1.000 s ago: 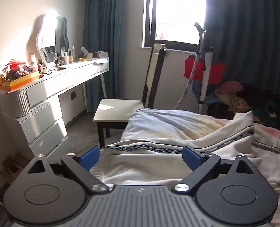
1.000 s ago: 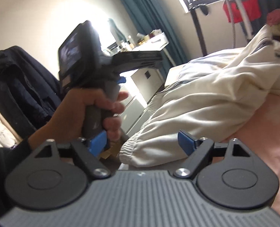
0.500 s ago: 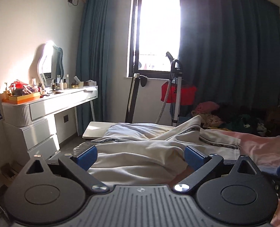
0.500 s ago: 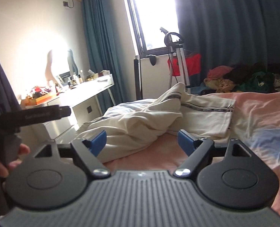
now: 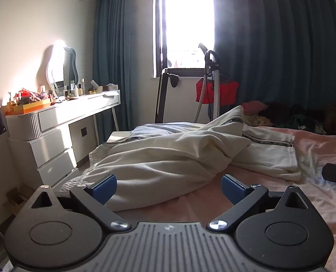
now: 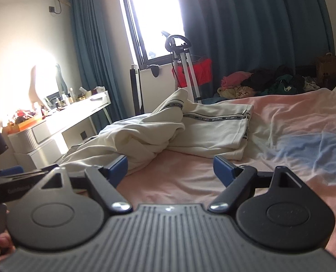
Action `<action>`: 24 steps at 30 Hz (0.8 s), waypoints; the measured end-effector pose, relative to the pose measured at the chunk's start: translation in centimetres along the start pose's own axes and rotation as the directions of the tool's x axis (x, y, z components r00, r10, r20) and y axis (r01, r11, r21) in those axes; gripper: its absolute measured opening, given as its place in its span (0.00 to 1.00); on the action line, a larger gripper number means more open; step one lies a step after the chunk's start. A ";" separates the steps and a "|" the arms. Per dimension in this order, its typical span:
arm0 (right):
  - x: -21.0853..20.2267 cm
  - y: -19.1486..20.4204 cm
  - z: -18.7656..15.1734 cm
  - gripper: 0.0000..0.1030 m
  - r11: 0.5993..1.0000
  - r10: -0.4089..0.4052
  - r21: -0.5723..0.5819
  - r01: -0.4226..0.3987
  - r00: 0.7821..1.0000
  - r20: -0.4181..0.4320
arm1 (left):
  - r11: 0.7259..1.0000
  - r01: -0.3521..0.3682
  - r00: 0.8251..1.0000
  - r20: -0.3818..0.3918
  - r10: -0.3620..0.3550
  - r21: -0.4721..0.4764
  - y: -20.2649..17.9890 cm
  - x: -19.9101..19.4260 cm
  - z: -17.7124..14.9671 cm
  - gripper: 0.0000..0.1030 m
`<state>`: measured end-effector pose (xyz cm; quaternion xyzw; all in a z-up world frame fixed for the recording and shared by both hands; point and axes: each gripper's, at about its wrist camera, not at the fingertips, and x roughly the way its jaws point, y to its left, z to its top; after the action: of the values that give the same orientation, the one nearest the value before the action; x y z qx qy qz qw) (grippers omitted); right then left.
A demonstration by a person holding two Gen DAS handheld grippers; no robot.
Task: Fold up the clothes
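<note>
Grippers spread wide, empty, above the bed [image 6: 281,117].
Left gripper [image 5: 169,187] and right gripper [image 6: 170,166]: neither touches the cream garment [image 5: 168,156].

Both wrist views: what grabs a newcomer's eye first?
The rumpled cream garment with dark striped trim heaped on the pink bedsheet, one part lying flat, the rest bunched toward the bed's left edge. Behind it, the blown-out bright window between dark teal curtains, with a red garment on a steamer stand below. Both grippers, left and right, are open and empty, short of the fabric.
</note>
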<state>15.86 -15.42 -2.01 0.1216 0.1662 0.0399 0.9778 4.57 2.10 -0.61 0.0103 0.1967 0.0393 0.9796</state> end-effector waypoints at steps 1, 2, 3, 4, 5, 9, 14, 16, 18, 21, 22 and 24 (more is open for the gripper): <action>0.2 -0.1 -0.2 0.81 1.000 -0.001 0.017 0.001 1.000 -0.010 | 1.000 0.016 1.000 -0.014 -0.016 -0.013 0.2 0.2 -0.1 0.97; 0.5 -0.5 -0.4 0.81 0.999 0.004 0.049 -0.003 1.000 -0.024 | 0.999 0.025 0.999 -0.027 -0.026 -0.024 0.4 0.5 -0.1 0.97; 1.0 -1.0 -0.4 0.81 0.995 0.018 0.101 -0.014 0.999 -0.040 | 0.999 0.027 0.999 -0.040 -0.028 -0.035 0.6 0.9 -0.1 0.97; 1.6 -1.7 -0.4 0.82 0.986 0.039 0.161 -0.029 0.997 -0.059 | 0.999 0.028 0.998 -0.052 -0.030 -0.045 0.9 1.2 -0.1 0.97; 2.6 -2.6 -0.3 0.82 0.969 0.072 0.240 -0.051 0.994 -0.082 | 0.998 0.029 0.997 -0.065 -0.033 -0.055 1.2 1.6 -0.1 0.97; 7.7 -6.3 0.4 0.78 0.886 0.143 0.458 -0.066 0.980 -0.136 | 0.994 0.036 0.992 -0.115 -0.047 -0.102 2.2 3.3 0.0 0.97; 14.5 -10.9 0.2 0.68 0.731 0.144 0.682 -0.021 0.982 -0.124 | 0.968 0.058 0.976 -0.189 -0.105 -0.243 3.9 6.9 -0.4 0.97; 17.4 -11.8 0.2 0.66 0.720 0.098 0.693 0.025 0.986 -0.138 | 0.952 0.048 0.969 -0.216 -0.118 -0.303 4.9 8.4 -0.8 0.97; 20.2 -12.5 0.4 0.64 0.710 0.057 0.702 0.060 0.988 -0.142 | 0.938 0.038 0.965 -0.230 -0.124 -0.344 5.8 9.8 -1.1 0.97; 23.7 -13.5 0.5 0.64 0.722 -0.009 0.682 0.112 0.988 -0.152 | 0.922 0.034 0.961 -0.240 -0.136 -0.386 6.5 11.7 -1.7 0.97; 24.7 -13.7 0.5 0.64 0.730 -0.041 0.669 0.140 0.986 -0.162 | 0.916 0.033 0.959 -0.244 -0.142 -0.401 6.7 12.3 -1.9 0.97; 26.2 -14.3 0.0 0.59 0.716 -0.089 0.673 0.187 0.980 -0.178 | 0.907 0.034 0.955 -0.254 -0.153 -0.419 6.8 13.6 -2.4 0.97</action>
<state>41.05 -26.17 -13.88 0.4585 0.2425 -0.0896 0.8503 15.64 9.98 -7.77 -0.2105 0.3211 0.0335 0.9227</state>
